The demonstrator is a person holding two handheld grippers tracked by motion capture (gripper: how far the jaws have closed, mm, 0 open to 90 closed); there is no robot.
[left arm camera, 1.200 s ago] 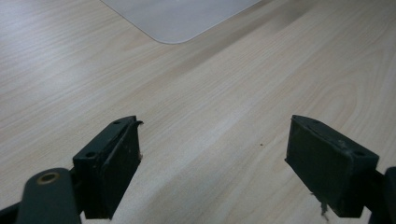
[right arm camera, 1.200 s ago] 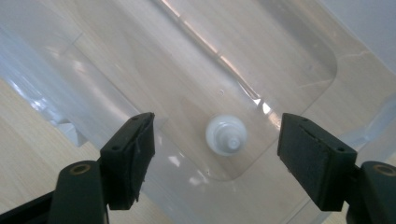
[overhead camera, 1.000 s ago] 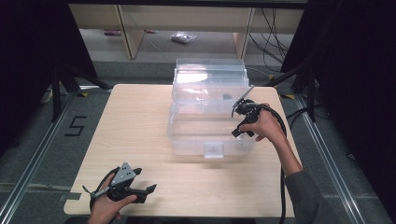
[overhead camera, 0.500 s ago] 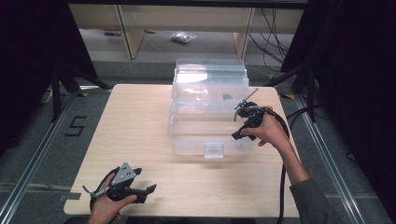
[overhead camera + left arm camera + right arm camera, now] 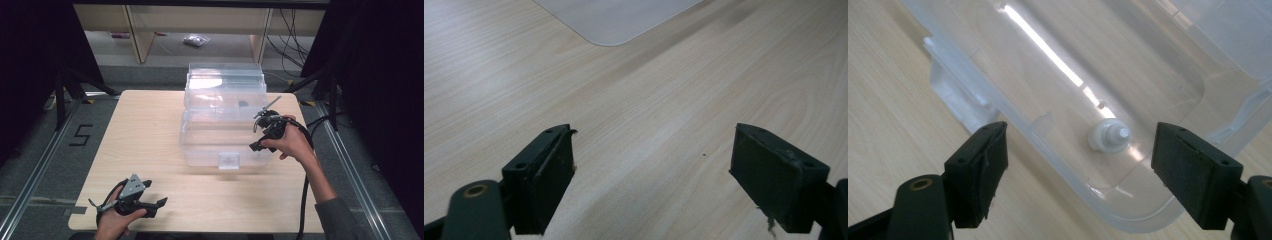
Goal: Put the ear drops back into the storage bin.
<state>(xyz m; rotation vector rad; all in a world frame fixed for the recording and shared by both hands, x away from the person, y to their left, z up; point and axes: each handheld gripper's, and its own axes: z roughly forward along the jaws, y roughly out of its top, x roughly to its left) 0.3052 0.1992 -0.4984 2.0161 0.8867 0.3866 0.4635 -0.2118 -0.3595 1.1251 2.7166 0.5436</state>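
Note:
A clear plastic box (image 5: 220, 137) stands mid-table with its lid (image 5: 225, 82) swung open at the back. My right gripper (image 5: 258, 135) hovers over the box's right front corner, apart from it. In the right gripper view the right gripper (image 5: 1079, 150) is open, its jaws having just been opening with nothing between them. Below them a small white round piece (image 5: 1109, 136) lies on the floor of the box (image 5: 1048, 65). My left gripper (image 5: 154, 194) rests near the table's front left edge. Seen in the left gripper view, the left gripper (image 5: 651, 145) is open over bare wood.
The wooden table (image 5: 145, 125) has free room left of the box. A white latch (image 5: 229, 160) sits on the box's front wall. Wooden shelving (image 5: 140, 30), a small bag (image 5: 196, 40) and cables (image 5: 292, 30) lie beyond the table. A pale round-cornered shape (image 5: 619, 20) lies ahead of the left gripper.
My right gripper has drifted slightly to the right and toward the near side of the box. The left gripper has stayed put.

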